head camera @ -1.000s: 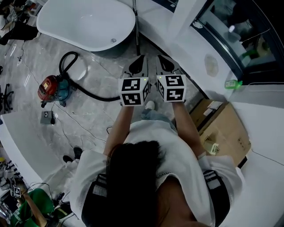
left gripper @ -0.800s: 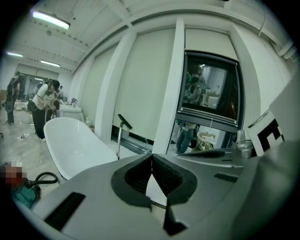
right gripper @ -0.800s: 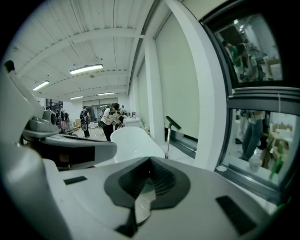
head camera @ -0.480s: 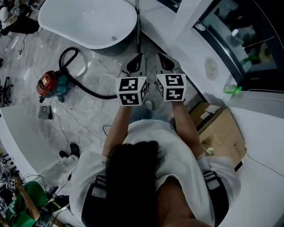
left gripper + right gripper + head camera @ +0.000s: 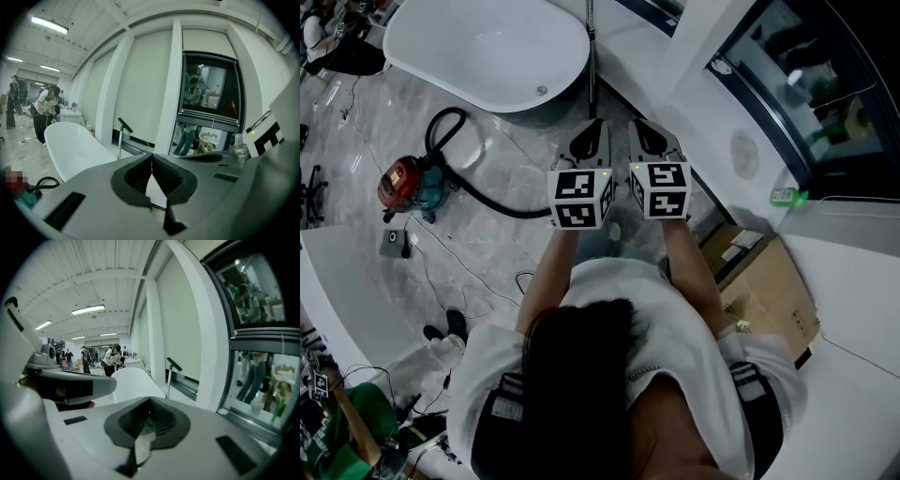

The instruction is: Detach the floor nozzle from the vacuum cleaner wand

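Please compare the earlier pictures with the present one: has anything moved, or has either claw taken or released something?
Nothing visibly changed. The left claw and the right claw remain shut and empty, side by side in front of the person; only the head view shifts slightly. The red vacuum cleaner stays on the floor near the bathtub, its hose untouched.

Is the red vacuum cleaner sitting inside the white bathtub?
No, the red vacuum cleaner stands on the grey floor, outside the white bathtub.
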Tool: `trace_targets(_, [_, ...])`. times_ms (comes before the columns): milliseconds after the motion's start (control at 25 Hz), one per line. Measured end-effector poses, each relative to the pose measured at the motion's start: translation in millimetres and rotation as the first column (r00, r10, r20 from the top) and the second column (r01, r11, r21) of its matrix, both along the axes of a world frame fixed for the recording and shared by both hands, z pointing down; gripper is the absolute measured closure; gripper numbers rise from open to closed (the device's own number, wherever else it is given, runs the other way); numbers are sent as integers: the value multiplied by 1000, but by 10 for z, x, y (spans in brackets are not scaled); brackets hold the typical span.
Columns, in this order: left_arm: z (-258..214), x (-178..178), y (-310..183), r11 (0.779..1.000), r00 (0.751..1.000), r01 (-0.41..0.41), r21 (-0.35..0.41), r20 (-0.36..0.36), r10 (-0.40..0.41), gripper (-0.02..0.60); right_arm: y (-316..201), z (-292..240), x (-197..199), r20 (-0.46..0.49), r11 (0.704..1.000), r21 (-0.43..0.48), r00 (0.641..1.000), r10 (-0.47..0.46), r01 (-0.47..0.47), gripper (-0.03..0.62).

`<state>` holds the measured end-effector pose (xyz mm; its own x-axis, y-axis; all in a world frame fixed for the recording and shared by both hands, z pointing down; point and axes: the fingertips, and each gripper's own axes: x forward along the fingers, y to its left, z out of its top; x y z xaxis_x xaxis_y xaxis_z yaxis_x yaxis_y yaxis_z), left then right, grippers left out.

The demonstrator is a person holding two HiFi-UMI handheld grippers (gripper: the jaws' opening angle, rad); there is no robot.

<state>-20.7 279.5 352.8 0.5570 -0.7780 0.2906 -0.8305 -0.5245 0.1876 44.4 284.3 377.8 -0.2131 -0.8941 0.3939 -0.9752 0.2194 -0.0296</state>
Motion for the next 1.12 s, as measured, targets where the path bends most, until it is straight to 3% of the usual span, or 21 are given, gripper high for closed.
trace_targets(680, [68,-65,-420,1000,1000,4,-23,-1,-4,577,-416,2,-48,-35,1000,-7,999,5,-5,579])
trace_targets(880, [127,-341,-930,998,1000,-9,-62,-6,9,577,-907,48,-320,-51,998,-52,999,19,-21,579])
trace_targets(1120, [109,-101,-916,999,1000,-22,-42,2,22,577,-891,62,-57,-28,999,-43,999,30,-31,579])
